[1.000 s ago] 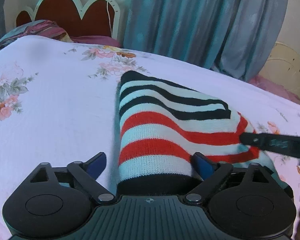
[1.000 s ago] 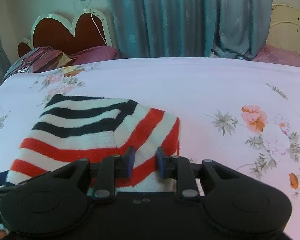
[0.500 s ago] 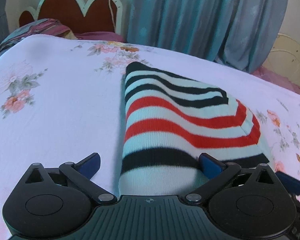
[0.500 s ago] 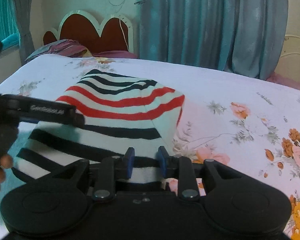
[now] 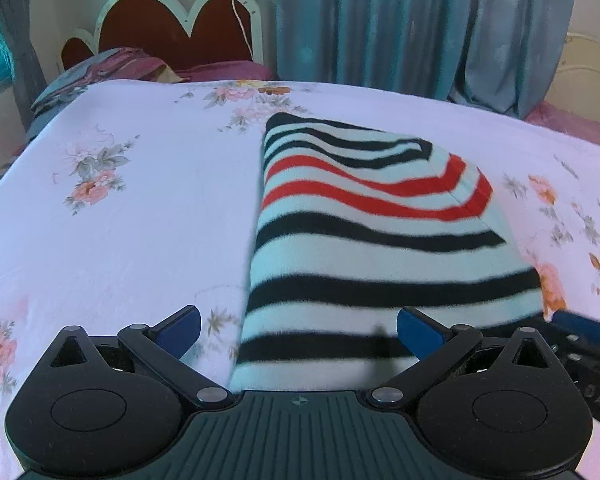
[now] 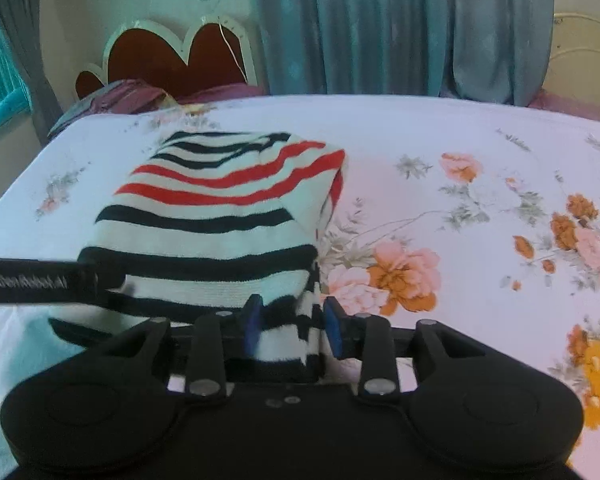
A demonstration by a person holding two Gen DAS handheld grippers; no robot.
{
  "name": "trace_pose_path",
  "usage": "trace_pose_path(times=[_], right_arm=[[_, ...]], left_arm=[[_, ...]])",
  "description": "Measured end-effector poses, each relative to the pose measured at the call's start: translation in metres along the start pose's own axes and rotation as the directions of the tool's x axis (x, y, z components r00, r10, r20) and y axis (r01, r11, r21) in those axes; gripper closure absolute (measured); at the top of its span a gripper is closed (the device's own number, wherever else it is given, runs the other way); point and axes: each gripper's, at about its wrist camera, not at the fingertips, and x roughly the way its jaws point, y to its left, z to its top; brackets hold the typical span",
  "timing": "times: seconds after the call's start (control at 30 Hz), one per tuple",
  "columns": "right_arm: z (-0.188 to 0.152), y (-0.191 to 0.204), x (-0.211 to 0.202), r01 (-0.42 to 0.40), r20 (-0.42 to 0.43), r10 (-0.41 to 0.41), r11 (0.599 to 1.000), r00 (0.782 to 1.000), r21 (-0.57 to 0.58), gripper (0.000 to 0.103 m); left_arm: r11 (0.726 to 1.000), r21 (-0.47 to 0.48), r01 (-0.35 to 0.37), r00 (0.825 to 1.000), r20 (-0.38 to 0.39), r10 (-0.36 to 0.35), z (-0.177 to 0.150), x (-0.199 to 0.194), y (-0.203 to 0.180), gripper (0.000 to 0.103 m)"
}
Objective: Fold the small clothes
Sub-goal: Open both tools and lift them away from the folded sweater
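A small knit garment [image 5: 364, 232] with white, black and red stripes lies folded on the flowered bed sheet [image 5: 120, 220]. It also shows in the right wrist view [image 6: 220, 216]. My left gripper [image 5: 298, 330] is open, its blue pads wide apart on either side of the garment's near edge. My right gripper [image 6: 292, 326] has its pads closed in on a bunched near corner of the garment. The left gripper's finger [image 6: 40, 280] reaches in over the garment from the left in the right wrist view.
A scalloped red headboard [image 5: 180, 36] and pillows [image 5: 112, 72] stand at the far end of the bed. Blue-grey curtains [image 5: 400, 20] hang behind. The sheet spreads wide on both sides of the garment.
Both grippers have drawn back toward the near edge of the garment. More black stripes now show in front. The right gripper's pads have spread slightly, with cloth between them.
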Motion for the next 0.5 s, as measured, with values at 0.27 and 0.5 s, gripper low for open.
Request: trace_pose_path(times=[0.27,0.5], right_arm=[[-0.012,-0.012,-0.047,-0.027,0.043,0.027,1.0,0.999,0.002,0.05],[-0.023,-0.011,-0.102,-0.074,0.089,0.075,0.997,0.993,-0.014,0.039]], left_arm=[[1.0,-0.004,0.027,0.998,0.061,-0.027,-0.011,-0.047,-0.01,0.0],[0.999,-0.016,0.035,0.994,0.109,-0.033,-0.043,-0.109,-0.009,0.0]])
